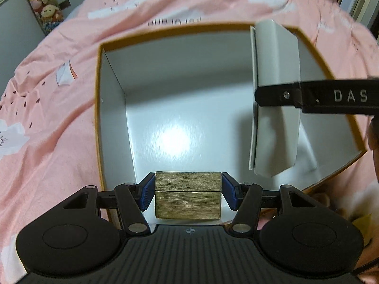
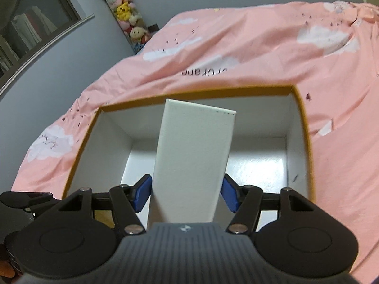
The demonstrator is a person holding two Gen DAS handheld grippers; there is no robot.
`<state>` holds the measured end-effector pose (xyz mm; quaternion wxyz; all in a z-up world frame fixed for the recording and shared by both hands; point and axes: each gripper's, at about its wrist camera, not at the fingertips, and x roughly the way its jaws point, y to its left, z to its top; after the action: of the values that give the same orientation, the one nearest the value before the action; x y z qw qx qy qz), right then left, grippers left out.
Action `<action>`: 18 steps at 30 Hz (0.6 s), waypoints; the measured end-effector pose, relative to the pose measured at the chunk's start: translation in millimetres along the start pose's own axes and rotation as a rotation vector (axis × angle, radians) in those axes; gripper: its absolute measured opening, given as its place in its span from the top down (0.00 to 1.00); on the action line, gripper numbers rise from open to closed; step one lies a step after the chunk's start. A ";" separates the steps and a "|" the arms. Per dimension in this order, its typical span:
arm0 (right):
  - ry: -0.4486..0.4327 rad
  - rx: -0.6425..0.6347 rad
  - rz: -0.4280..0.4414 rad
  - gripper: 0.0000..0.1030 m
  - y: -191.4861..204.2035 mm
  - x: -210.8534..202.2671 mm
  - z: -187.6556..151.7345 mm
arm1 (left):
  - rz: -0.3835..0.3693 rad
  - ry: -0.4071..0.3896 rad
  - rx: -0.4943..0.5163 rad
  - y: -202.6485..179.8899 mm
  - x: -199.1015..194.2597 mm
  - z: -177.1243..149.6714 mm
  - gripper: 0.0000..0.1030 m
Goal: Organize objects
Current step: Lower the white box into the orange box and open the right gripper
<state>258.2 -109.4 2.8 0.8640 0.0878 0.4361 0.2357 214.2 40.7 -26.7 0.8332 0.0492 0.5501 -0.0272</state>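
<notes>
Left wrist view had the gold box (image 1: 188, 195) sitting squarely between the blue pads (image 1: 146, 194) of the left tool (image 1: 188, 194), low over the near edge of the open storage box (image 1: 99, 90). Both pads pressed its short sides, so that tool was closed to a middling width and clamped on it. To the right, a tall white box (image 1: 276, 94) hung above the storage box's white floor, with one black finger of the right tool (image 1: 315, 95) across its face. Seen from the right wrist, the white box ran forward from between the right tool's pads (image 2: 143, 193), which gripped its lower sides. Its far end tilted over the storage box's interior. A pink bedspread (image 1: 59, 118) printed with white clouds lay under the orange-rimmed storage box; a column of plush toys (image 2: 125, 11) stood against the grey wall
</notes>
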 end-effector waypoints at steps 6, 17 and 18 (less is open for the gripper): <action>0.041 -0.008 0.018 0.37 1.3 17.1 -4.1 | 0.047 0.037 0.020 3.8 8.7 -3.6 0.34; 0.066 0.034 0.006 0.37 -0.2 31.2 0.1 | 0.026 -0.045 -0.007 31.3 -4.2 -10.2 0.24; 0.062 0.042 0.001 0.37 -0.1 31.9 2.2 | 0.013 -0.079 -0.028 38.2 -10.2 -9.2 0.24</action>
<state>276.2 -94.0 -18.7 0.8479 0.0990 0.4676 0.2296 205.5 79.6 -18.9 0.8550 0.0399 0.5169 -0.0161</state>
